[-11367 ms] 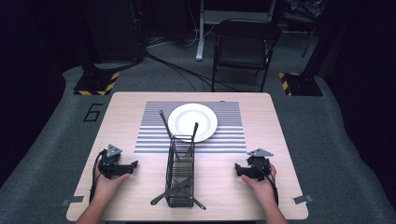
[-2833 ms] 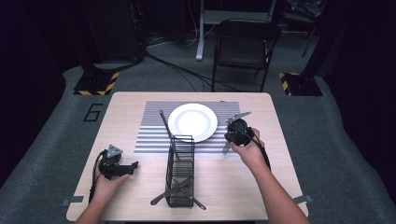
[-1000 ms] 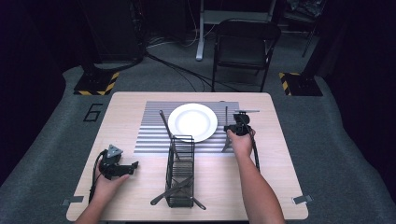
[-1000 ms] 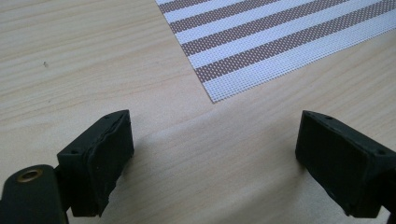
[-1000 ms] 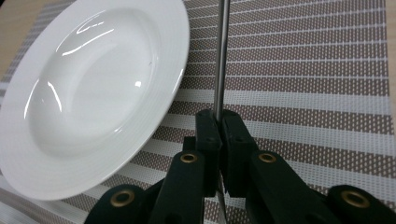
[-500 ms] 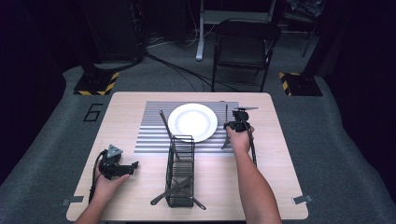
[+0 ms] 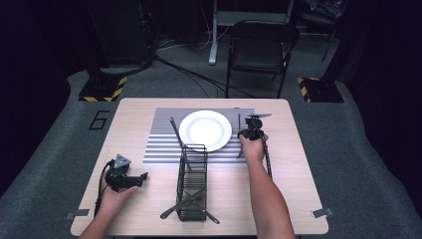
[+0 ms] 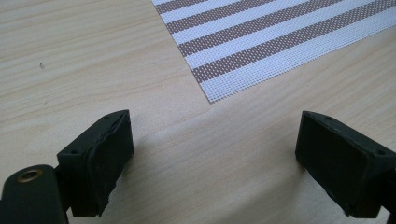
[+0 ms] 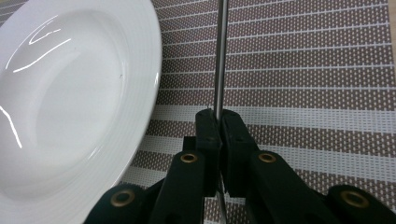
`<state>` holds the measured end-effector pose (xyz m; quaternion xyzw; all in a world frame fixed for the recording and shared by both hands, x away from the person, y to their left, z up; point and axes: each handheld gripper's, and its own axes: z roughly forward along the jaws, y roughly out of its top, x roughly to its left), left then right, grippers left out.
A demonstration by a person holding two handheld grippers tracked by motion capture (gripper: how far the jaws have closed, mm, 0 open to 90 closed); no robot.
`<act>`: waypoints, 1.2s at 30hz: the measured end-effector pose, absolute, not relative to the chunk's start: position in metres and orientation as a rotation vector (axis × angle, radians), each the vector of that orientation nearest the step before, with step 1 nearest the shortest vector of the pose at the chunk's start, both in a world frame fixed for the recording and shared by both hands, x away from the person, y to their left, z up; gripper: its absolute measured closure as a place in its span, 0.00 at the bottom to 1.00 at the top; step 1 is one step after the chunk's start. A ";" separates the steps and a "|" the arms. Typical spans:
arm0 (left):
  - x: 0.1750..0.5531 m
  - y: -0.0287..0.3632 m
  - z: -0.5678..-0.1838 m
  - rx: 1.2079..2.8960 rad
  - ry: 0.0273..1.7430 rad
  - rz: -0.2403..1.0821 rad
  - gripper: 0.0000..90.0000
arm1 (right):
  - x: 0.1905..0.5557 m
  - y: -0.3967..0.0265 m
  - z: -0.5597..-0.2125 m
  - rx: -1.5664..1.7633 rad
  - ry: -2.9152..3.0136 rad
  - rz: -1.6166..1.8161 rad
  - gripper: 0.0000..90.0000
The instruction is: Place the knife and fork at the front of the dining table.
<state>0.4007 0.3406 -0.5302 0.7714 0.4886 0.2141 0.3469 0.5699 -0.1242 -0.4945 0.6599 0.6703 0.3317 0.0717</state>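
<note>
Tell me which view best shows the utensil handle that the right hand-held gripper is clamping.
The right gripper view: the thin metal utensil handle runs up from between the shut jaws of the right hand-held gripper, beside the white plate. The high view shows it as a small dark sliver.

Recording lab: dark room, floor cables [image 7: 199,74], hazard-taped stand bases [image 7: 102,92], folding chair [image 7: 261,50].

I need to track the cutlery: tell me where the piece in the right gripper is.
The thin metal utensil lies on the striped placemat just right of the white plate, clamped in the right gripper.
</note>
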 end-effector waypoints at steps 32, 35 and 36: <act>0.401 0.341 -0.530 2.006 1.262 0.552 0.13 | 0.569 -0.130 -0.502 2.071 1.915 0.905 0.94; 0.401 0.340 -0.530 2.005 1.262 0.552 0.13 | 0.569 -0.131 -0.502 2.069 1.913 0.911 0.94; 0.401 0.341 -0.530 2.006 1.262 0.552 0.13 | 0.569 -0.131 -0.502 2.068 1.916 0.910 0.94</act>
